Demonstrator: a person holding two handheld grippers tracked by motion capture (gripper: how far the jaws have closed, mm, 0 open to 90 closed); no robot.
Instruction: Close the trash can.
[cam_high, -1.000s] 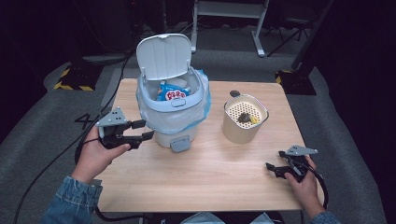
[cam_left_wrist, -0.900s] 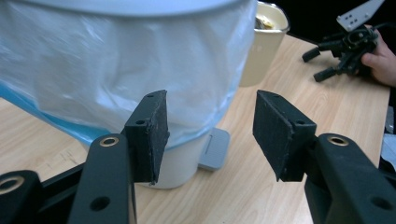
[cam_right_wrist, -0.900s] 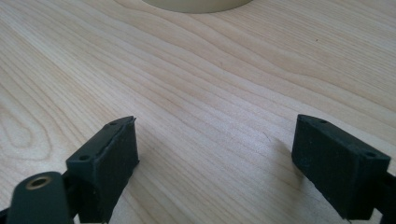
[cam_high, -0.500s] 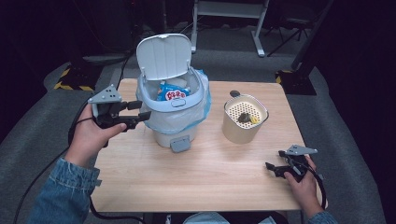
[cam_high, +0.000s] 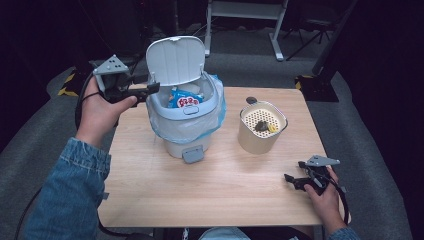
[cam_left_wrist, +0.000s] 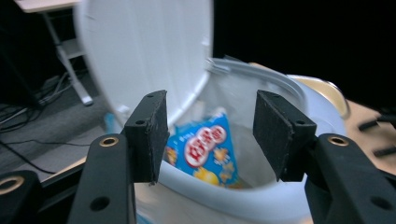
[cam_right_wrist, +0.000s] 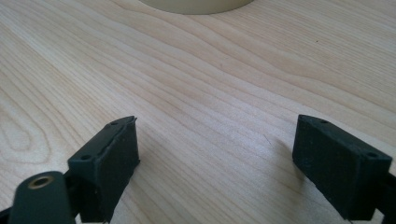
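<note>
I hold my left gripper (cam_high: 145, 91) with jaws apart beside the small white plastic bin (cam_high: 184, 117) at the desk's back edge, ready to reach its raised lid (cam_high: 175, 60), while my right gripper (cam_high: 295, 177), also apart, rests near the front right corner.

Left gripper (cam_high: 150, 90) raised, agape; right gripper (cam_high: 295, 176) low, seemingly agape.

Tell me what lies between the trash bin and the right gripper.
High view: bare wooden table between trash bin and right gripper; the beige strainer pot stands off that line.
</note>
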